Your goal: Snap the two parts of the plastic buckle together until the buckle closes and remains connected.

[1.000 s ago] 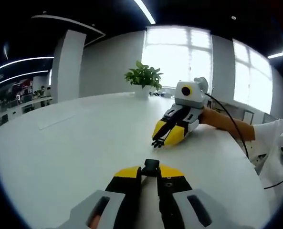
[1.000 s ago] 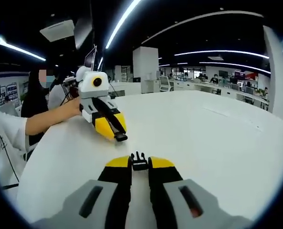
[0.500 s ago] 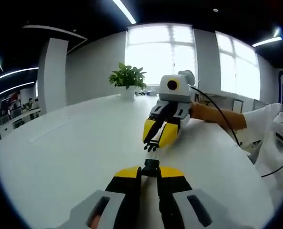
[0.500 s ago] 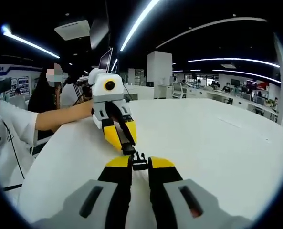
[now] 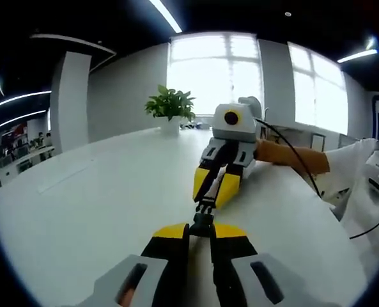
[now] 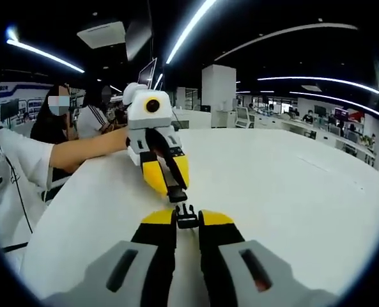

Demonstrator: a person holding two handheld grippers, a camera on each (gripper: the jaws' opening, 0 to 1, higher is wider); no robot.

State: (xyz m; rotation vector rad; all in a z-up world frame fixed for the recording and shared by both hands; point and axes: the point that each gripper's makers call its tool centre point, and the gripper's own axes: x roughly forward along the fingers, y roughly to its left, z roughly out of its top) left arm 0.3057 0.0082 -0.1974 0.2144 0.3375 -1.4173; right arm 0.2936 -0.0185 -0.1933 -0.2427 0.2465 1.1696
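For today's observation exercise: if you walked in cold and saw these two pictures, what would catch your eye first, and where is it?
First, the two yellow-tipped tongs meeting nose to nose over the white table: in the left gripper view the right tongs reach in from above toward the left tongs. Each grips a black buckle half, the socket half and the pronged half, tips almost touching. Behind stands a potted plant against bright windows.

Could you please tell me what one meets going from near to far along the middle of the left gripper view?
Left claw → buckle socket held in it → pronged buckle half → right claw holding that half → potted plant at the table's far edge → bright windows.
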